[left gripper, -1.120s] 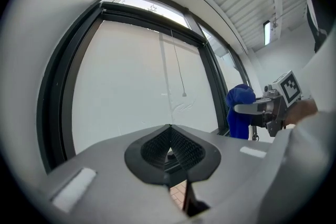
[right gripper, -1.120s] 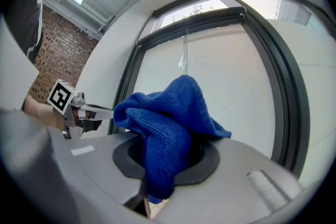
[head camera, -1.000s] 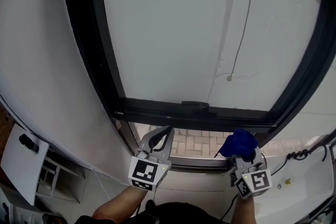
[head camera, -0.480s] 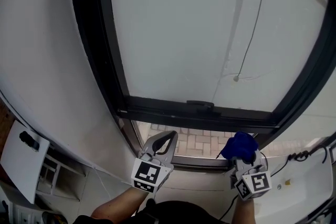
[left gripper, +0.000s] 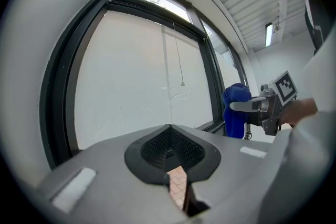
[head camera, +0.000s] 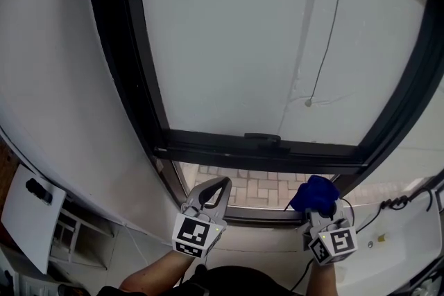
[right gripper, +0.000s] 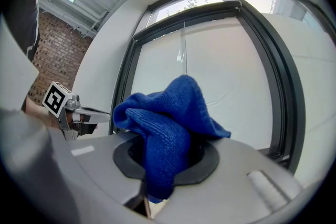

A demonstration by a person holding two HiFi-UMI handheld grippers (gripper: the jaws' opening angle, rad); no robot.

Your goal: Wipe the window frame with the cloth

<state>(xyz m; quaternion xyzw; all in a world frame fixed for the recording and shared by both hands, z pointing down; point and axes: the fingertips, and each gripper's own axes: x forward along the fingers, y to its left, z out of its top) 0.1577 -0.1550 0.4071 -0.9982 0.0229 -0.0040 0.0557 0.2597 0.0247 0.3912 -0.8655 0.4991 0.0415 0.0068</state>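
Observation:
The black window frame (head camera: 263,151) runs across the head view, with a white blind behind its glass. Below its lower bar my right gripper (head camera: 319,203) is shut on a bunched blue cloth (head camera: 313,191), which bulges up out of the jaws (right gripper: 167,113). The cloth sits close to the frame's lower right corner; whether it touches the frame I cannot tell. My left gripper (head camera: 223,182) is held to the left at about the same height, jaws closed together on nothing (left gripper: 169,127). In the left gripper view, the cloth (left gripper: 234,113) and the right gripper show at the right.
A thin blind cord with a small pull (head camera: 307,102) hangs in front of the blind. Brick paving (head camera: 243,187) shows through the gap under the lower bar. A dark cable (head camera: 397,204) lies on the white ledge at right. A white board (head camera: 28,208) stands at far left.
Hardly anything differs. The head camera has shifted a little, and both grippers keep about the same places below the lower bar, the cloth still in the right one.

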